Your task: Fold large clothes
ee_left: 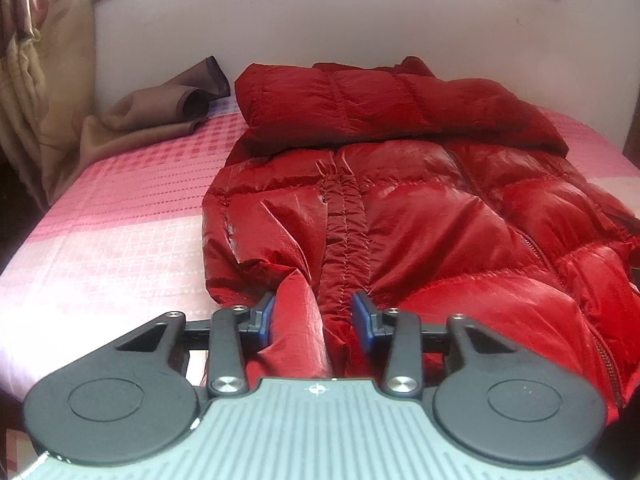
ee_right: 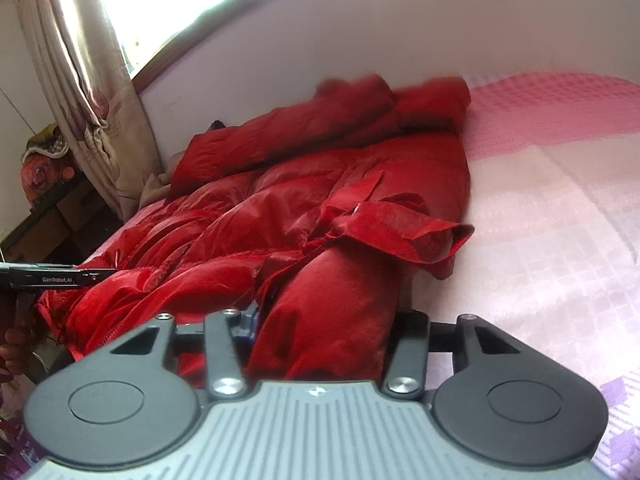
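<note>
Centrally, a glossy red quilted puffer jacket (ee_left: 400, 208) lies spread on the pink checked bedspread (ee_left: 120, 220) of a bed, its hem toward 6 o'clock and its folded upper part toward 12 o'clock against the pale wall (ee_left: 320, 20). Left claw (ee_left: 318, 318): blue-padded fingers (ee_left: 362, 316) stand moderately apart, a raised ridge of jacket hem between them; fabric touches the 9 o'clock pad, while the 3 o'clock pad stands just clear. Right claw (ee_right: 326, 320): a thick roll of the jacket (ee_right: 332, 304) fills the gap between the fingers, which are largely hidden by cloth, so whether they clamp it cannot be told. In the right wrist view the left gripper's black body (ee_right: 48, 276) enters at 9 o'clock. A brown cloth (ee_left: 160, 112) lies at 10 o'clock beside a beige floral curtain (ee_left: 36, 80).
</note>
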A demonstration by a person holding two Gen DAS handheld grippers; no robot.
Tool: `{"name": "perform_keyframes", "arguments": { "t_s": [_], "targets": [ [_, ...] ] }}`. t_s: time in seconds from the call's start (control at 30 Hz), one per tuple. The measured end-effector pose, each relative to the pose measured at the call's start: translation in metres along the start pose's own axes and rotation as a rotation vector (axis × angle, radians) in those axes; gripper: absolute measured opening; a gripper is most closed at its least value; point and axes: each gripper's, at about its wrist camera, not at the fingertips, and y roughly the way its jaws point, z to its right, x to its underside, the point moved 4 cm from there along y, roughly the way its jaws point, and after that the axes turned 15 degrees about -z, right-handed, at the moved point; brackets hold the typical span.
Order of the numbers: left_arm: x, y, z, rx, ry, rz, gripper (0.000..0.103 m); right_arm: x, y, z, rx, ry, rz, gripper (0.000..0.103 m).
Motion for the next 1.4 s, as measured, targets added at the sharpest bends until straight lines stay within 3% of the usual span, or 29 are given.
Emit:
{"name": "perform_keyframes", "arguments": {
  "t_s": [0.13,0.23,0.3,0.43,0.53,0.63,0.9,0.97,1.07,1.17,1.23,1.4],
  "targets": [
    [0.000,0.000,-0.003,0.012,0.000,0.000,0.050,0.000,0.000,0.010,-0.048,0.061,-0.001,0.071],
    [0.001,0.003,-0.004,0.019,-0.002,-0.011,0.058,0.001,0.000,0.010,-0.059,0.060,0.004,0.073],
    [0.001,0.006,-0.004,0.029,-0.016,-0.017,0.057,0.001,0.002,0.008,-0.057,0.053,0.006,0.073],
    [0.002,0.001,0.000,0.018,-0.009,0.010,0.035,0.000,0.006,0.000,-0.043,0.004,-0.008,0.047],
    [0.003,-0.007,0.002,0.013,-0.025,0.024,0.025,0.002,0.003,0.000,-0.076,0.020,-0.003,0.037],
    [0.001,-0.013,-0.003,0.010,-0.051,0.026,0.011,0.002,-0.004,0.003,-0.104,0.051,0.006,0.034],
    [0.001,-0.017,-0.013,-0.005,-0.067,0.014,0.011,0.008,-0.012,0.002,-0.134,0.078,0.011,0.032],
    [0.001,-0.014,-0.014,-0.003,-0.060,0.009,0.013,0.008,-0.011,0.001,-0.122,0.064,0.006,0.032],
    [0.000,-0.010,-0.017,0.008,-0.052,-0.001,0.030,0.006,-0.010,0.005,-0.114,0.057,-0.003,0.033],
    [0.003,-0.005,-0.026,0.030,-0.073,-0.015,0.046,0.004,-0.008,0.009,-0.115,0.067,-0.012,0.041],
    [0.005,-0.001,-0.033,0.047,-0.092,-0.024,0.054,0.004,-0.007,0.013,-0.117,0.091,-0.016,0.057],
    [0.013,0.000,-0.047,0.116,-0.116,-0.031,0.068,0.007,-0.006,0.015,-0.137,0.089,-0.025,0.063]
  ]
}}
